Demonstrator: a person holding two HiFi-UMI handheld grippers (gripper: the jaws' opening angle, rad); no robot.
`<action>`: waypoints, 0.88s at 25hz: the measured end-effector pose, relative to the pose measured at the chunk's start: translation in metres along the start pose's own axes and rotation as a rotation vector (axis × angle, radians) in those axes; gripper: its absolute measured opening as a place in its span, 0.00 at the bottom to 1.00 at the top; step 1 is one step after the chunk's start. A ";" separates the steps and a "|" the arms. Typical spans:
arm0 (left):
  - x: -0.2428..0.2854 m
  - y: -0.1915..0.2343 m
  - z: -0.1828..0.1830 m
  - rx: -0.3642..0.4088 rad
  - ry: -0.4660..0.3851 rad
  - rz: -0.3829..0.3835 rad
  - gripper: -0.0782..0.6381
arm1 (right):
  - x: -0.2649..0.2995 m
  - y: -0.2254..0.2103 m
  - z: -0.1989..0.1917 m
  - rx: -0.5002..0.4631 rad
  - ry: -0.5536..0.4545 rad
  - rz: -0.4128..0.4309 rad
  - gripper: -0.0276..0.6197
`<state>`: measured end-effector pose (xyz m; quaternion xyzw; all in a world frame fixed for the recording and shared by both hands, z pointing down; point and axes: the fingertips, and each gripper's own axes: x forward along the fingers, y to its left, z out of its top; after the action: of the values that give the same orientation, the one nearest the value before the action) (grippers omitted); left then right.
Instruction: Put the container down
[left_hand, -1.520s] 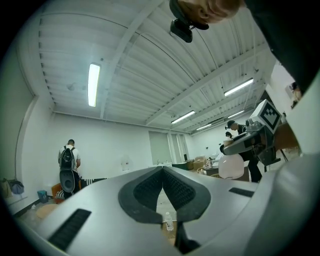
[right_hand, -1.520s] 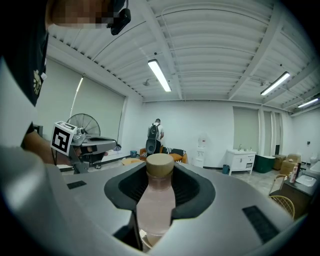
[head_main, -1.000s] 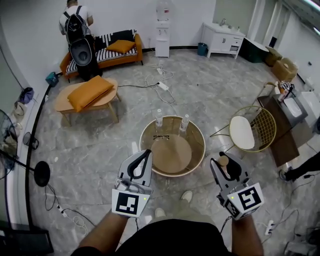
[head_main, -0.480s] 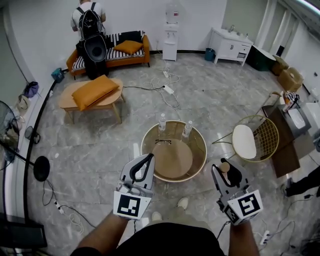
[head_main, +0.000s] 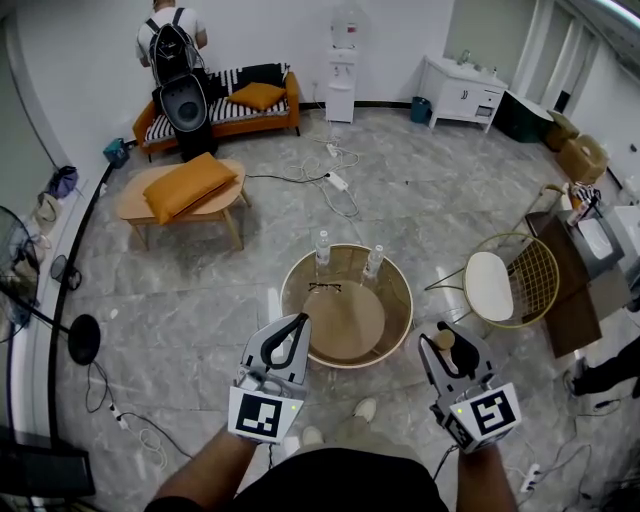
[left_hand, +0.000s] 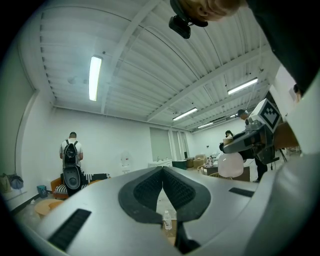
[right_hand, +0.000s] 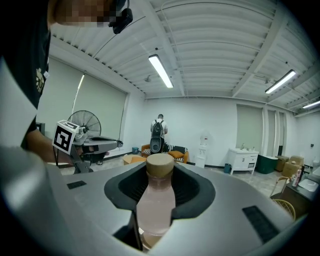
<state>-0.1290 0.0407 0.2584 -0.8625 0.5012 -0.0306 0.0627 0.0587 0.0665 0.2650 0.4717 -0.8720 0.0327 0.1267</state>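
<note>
A container (right_hand: 156, 200), a pale translucent bottle with a tan cap, is seen clamped between the jaws of the right gripper (right_hand: 160, 186) in the right gripper view. The dark pads are pressed against both sides of its upper body, and the cap is left standing clear above them. In the head view the same container (head_main: 443, 340) is found at the lower right of the frame, at the tip of the right gripper (head_main: 455, 358). It is held in the air over the marble floor, just off the lower right edge of a round gold-rimmed table (head_main: 284, 300) and not touching it. The left gripper (head_main: 298, 322) is held at the lower centre-left of the frame, near the table's lower left edge. In the left gripper view its jaws are seen closed on each other with nothing between them, the pads (left_hand: 150, 189) meeting at the tips. Two clear bottles (head_main: 322, 247) are seen standing upright at the far side of the table top, with a pair of glasses (head_main: 323, 287) lying just in front of them. A wire chair (head_main: 505, 265) is placed right of the table. A person (head_main: 170, 35) wearing a backpack is seen at the upper left, by a sofa.
</note>
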 end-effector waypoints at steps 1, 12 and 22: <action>0.001 0.001 0.001 -0.003 0.000 0.003 0.13 | 0.001 -0.001 0.001 0.000 -0.001 0.002 0.27; 0.013 0.004 -0.003 0.011 0.013 0.033 0.13 | 0.010 -0.014 0.002 0.000 -0.018 0.026 0.27; 0.040 -0.003 -0.009 0.010 0.044 0.043 0.13 | 0.025 -0.041 0.001 0.037 -0.009 0.046 0.27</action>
<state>-0.1080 0.0067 0.2677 -0.8503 0.5208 -0.0506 0.0566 0.0794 0.0239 0.2680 0.4539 -0.8824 0.0497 0.1133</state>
